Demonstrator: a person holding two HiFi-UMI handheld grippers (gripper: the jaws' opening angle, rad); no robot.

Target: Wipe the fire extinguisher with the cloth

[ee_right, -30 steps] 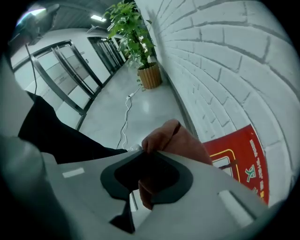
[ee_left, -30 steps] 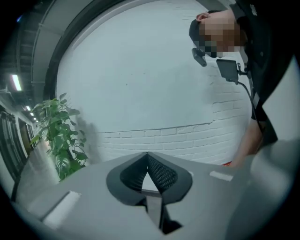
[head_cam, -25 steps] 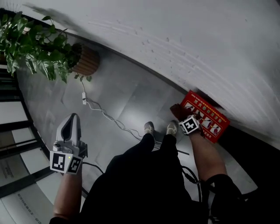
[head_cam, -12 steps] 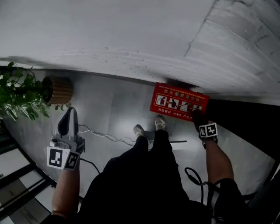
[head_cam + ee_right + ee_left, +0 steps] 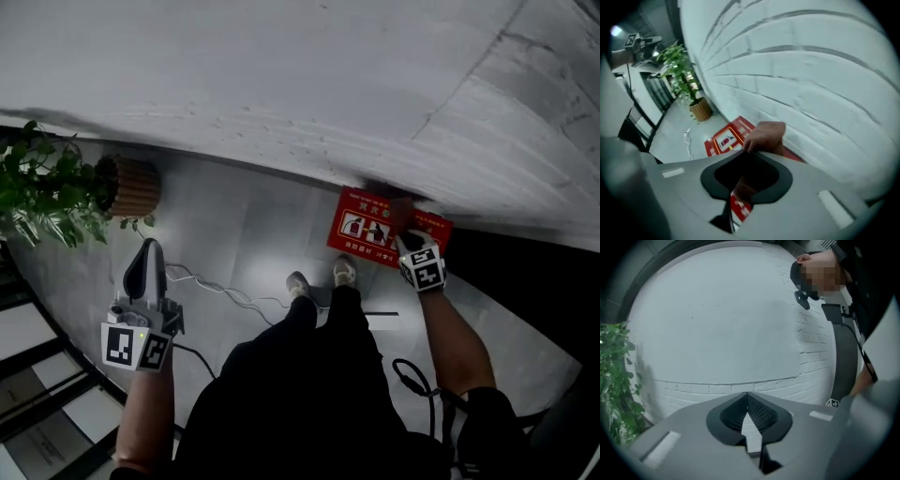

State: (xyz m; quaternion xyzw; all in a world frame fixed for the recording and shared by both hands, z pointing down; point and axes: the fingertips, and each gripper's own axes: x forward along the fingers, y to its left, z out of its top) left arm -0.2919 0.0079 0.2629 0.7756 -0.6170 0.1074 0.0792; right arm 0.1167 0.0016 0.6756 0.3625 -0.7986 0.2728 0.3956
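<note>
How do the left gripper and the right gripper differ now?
The left gripper is shut on nothing; the right gripper clamps a brown cloth. The left gripper hangs over the floor, the right gripper above the red box by the wall. Both are grey.

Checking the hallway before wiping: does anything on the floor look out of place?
A loose white cable snakes across the floor from near the potted plant to the person's shoes; it looks like a trip hazard.

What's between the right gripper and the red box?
The brown cloth, pinched in the right gripper, hangs before the red box; the right gripper view shows it.
</note>
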